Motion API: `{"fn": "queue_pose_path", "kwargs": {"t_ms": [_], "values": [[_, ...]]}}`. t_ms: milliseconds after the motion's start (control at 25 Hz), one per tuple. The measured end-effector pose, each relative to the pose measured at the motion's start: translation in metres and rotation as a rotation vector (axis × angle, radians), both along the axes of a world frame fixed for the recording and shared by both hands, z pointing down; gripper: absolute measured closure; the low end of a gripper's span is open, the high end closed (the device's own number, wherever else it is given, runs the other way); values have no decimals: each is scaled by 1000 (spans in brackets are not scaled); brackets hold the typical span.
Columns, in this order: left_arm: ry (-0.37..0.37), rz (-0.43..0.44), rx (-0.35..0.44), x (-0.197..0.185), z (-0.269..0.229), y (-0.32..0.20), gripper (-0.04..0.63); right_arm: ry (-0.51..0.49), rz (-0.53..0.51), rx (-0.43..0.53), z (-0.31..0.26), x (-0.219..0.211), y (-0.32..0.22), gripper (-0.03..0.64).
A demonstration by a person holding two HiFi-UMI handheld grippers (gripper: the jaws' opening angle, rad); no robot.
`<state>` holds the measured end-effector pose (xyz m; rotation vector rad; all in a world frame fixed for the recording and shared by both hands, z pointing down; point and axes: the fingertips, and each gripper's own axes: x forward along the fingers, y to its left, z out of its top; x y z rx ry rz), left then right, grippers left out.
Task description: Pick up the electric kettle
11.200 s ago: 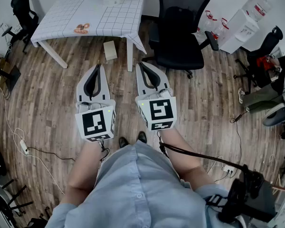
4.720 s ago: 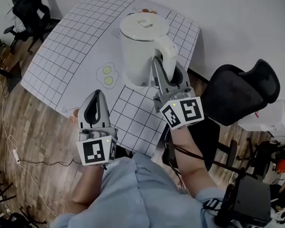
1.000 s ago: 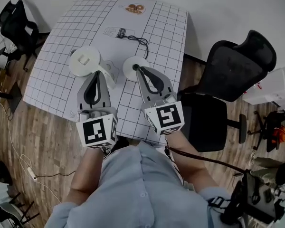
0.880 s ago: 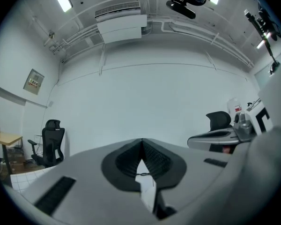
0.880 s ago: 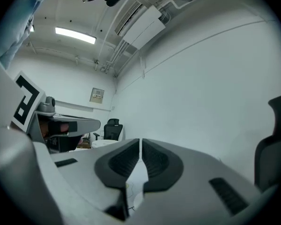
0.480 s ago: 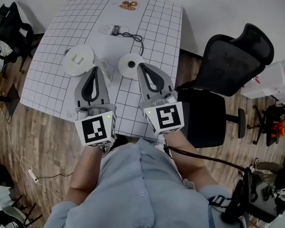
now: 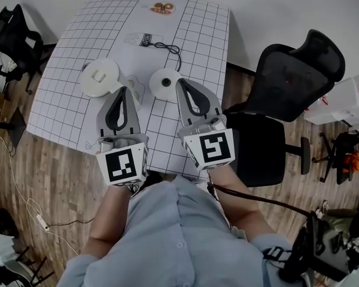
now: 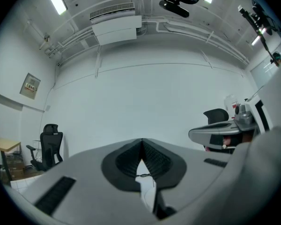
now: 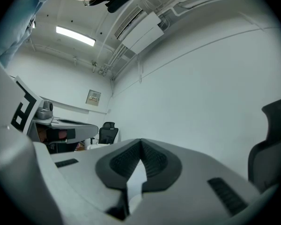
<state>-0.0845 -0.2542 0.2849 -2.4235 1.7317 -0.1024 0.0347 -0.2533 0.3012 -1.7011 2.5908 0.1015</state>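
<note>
The white electric kettle [image 7: 100, 76] stands on the grid-pattern table [image 7: 203, 34], seen from above, its handle pointing towards me. Its round white base [image 7: 163, 84] lies just to its right, with a black cord [image 7: 167, 45] running back across the table. My left gripper [image 7: 123, 91] hovers above the kettle's handle side, shut and with nothing in it. My right gripper [image 7: 180, 82] hangs over the near edge of the base, also shut and holding nothing. In the left gripper view the left gripper [image 8: 141, 144] shows its jaws meeting at the tip; the right gripper [image 9: 140, 144] shows the same.
A black office chair [image 7: 293, 76] stands against the table's right side. Another black chair [image 7: 12, 26] stands off the far left corner. A plug block [image 7: 145, 39] and a small orange print [image 7: 161, 7] lie further back. A thin cable [image 7: 24, 208] runs over the wooden floor.
Several seconds ago my right gripper was at the kettle's handle with the kettle close to me. Now the kettle stands beside its base. Over the last second neither gripper has visibly moved.
</note>
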Motion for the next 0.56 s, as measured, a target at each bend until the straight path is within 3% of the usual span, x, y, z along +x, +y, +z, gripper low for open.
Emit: {"fn": "queue_pose_path", "kwargs": {"t_ms": [560], "values": [[-5, 17, 4, 5, 0, 1, 597, 5, 3, 13, -1, 0, 0, 617]]}}
